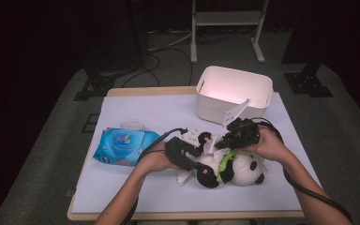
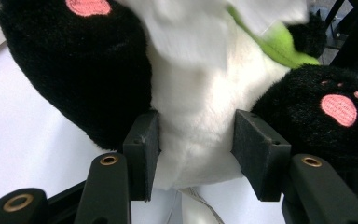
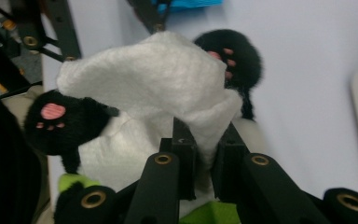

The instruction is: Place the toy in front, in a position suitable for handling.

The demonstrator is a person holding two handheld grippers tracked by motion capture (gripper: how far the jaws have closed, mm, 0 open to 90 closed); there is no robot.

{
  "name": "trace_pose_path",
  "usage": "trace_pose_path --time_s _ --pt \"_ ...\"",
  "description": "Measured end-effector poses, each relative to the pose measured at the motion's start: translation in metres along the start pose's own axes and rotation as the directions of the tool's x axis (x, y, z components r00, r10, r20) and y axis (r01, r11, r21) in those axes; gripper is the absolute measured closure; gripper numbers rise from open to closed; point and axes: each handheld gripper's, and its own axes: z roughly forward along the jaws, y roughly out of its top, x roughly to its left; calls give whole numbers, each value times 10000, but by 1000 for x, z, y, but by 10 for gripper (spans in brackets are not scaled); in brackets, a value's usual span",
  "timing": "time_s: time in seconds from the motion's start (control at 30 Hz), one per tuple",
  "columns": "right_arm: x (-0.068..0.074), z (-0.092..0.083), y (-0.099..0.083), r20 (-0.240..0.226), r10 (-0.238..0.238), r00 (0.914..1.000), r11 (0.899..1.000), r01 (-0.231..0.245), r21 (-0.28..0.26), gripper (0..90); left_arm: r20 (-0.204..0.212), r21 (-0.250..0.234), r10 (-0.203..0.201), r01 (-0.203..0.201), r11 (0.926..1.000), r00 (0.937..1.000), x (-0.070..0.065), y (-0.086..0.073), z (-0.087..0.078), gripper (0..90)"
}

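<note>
A plush panda (image 1: 234, 168) lies at lower centre of the high view on the smooth pale tabletop (image 1: 136, 187), its fur fluffy, its round black paws stitched with pink pads. The left claw (image 2: 196, 144) pinches the soft white belly between flat black rubber-like pads, just between two paws. The right claw (image 3: 204, 154) is pressed together on a fold of white fleecy cloth (image 3: 154, 79) that drapes over the panda's body. A lime-green collar (image 2: 279, 44) rings the neck. A glossy blue wipes pack (image 1: 124, 146) lies at left; a rounded white matte bin (image 1: 234, 93) stands at upper centre.
</note>
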Motion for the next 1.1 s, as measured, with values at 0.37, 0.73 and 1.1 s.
trace_pose_path --time_s 0.37,0.73,1.1 --pt "24 8 0 -535 -621 9966 9970 644 419 809 108 -123 -75 76 9999 9999 3 -2 0 510" --pt "57 -4 -2 -871 -1251 9883 9921 1247 -98 809 80 -164 -195 196 9997 9998 7 -2 0 509" --pt "72 15 21 -1360 -1831 9736 9829 1837 -82 808 234 -214 -308 313 9993 9993 10 -3 1 513"
